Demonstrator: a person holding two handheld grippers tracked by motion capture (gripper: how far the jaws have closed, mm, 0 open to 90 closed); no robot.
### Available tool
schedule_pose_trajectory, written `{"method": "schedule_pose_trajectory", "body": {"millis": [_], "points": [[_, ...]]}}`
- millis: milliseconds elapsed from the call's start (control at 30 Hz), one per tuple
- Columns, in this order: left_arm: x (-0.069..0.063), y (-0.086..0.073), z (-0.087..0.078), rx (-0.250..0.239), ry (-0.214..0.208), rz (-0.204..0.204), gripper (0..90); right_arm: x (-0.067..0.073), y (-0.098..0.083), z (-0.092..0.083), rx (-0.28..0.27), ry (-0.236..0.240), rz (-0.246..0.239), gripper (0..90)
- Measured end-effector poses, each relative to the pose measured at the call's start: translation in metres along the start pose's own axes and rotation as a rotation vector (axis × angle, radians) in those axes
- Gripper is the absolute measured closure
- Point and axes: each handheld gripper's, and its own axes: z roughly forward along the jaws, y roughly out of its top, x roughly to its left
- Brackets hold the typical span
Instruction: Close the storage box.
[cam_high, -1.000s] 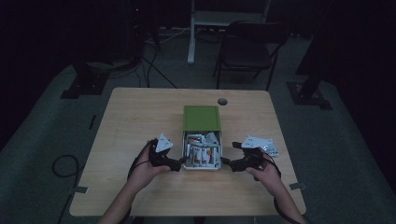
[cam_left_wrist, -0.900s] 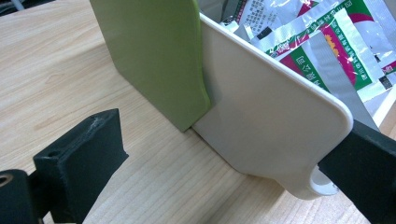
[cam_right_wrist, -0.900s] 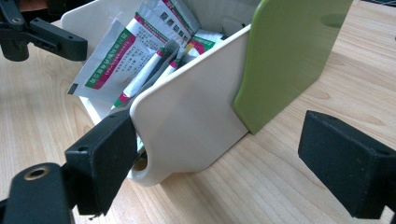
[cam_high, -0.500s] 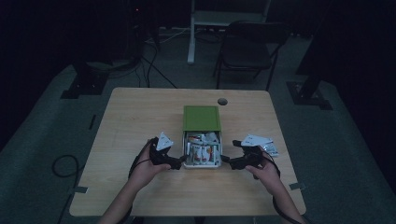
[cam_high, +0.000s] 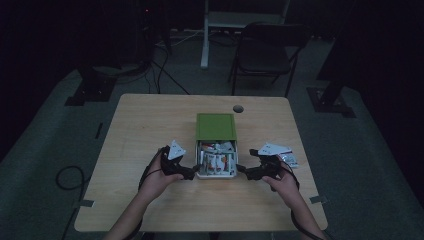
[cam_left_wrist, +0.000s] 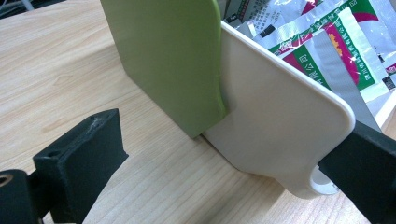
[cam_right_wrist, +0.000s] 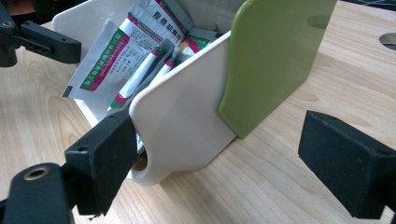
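cream plastic drawer box with green sliding sleeve (cam_high: 216, 150) | rigid, light, slick | grip drawer's side walls | left claw (cam_left_wrist: 224, 172) released | right claw (cam_right_wrist: 224, 154) released

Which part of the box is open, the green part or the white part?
The white part nearest the person: you can see packets inside it. The green part behind is covered on top.

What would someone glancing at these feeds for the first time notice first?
Probably the box with the green lid at the table's centre, its white tray slid out toward the person and stuffed with foil sachets. The left gripper and right gripper flank the tray's near corners, jaws open.
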Motion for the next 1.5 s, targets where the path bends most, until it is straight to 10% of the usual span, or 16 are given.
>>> {"method": "schedule_pose_trajectory", "body": {"millis": [1500], "points": [[0.017,0.013,0.015,-0.009,0.048,-0.005,2.6,-0.015,0.015,0.016,-0.001,-0.044,0.048,11.6]]}}
